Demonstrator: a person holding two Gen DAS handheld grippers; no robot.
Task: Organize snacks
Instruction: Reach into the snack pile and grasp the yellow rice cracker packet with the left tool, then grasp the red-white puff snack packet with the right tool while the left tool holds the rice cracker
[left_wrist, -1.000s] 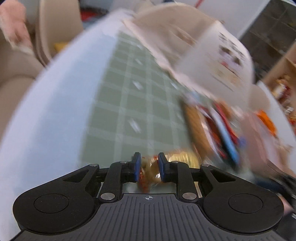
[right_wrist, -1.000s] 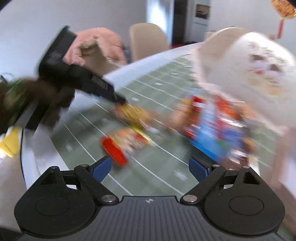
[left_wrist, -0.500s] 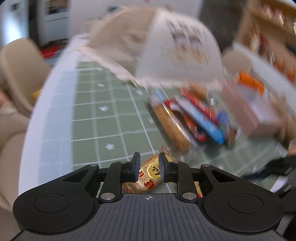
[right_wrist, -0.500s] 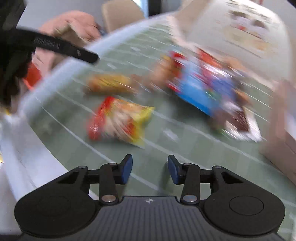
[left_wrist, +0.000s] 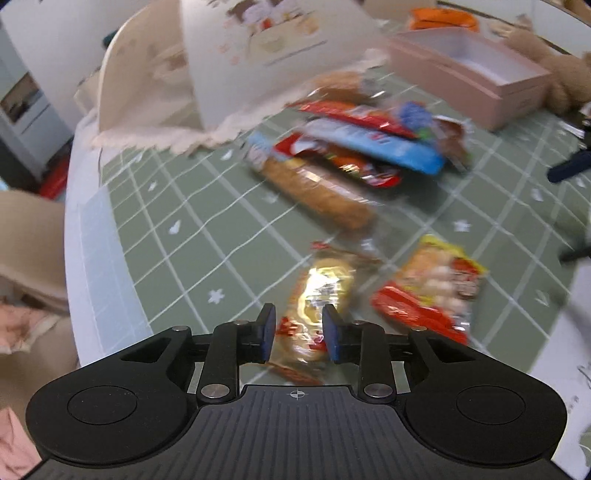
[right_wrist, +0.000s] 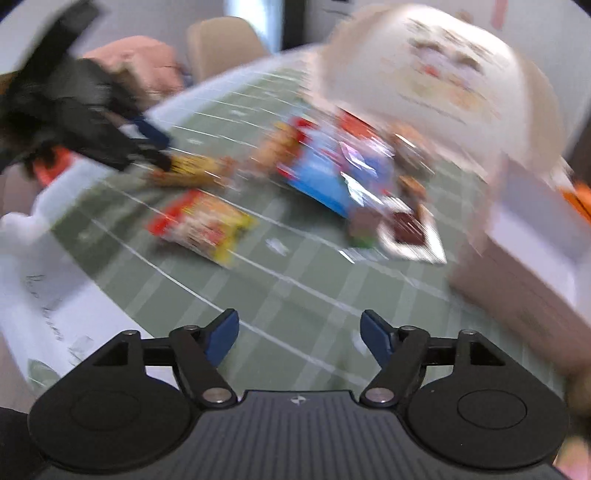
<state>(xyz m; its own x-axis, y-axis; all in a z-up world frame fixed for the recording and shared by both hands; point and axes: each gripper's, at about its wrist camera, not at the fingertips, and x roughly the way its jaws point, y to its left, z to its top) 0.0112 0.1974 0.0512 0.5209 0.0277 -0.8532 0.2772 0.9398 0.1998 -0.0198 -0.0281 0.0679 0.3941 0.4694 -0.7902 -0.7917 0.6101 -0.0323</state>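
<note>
Green checked cloth (left_wrist: 207, 236) covers the surface (left_wrist: 86, 258), with beige chairs beyond its far edge; a large pale bag printed with cartoon figures (left_wrist: 266, 55) lies tipped at the far side, and a heap of snacks (left_wrist: 354, 147) spills from its mouth, a long brown biscuit pack (left_wrist: 317, 192) lying nearest of the heap; a pink open box (left_wrist: 469, 74) sits to the right of the heap. Nearer, a golden-wrapped snack (left_wrist: 317, 295) lies on the cloth, and the left gripper (left_wrist: 298, 334) has it between its blue pads, the jaws narrow and having just been opening; blur hides whether the pads press on the wrapper, so I cannot tell if it is held or let go. Just right of it lies a red and yellow snack bag (left_wrist: 432, 291), apart from the heap. The right gripper (right_wrist: 299, 338) hangs over bare cloth, jaws fairly wide, having just been opening, nothing between them.
</note>
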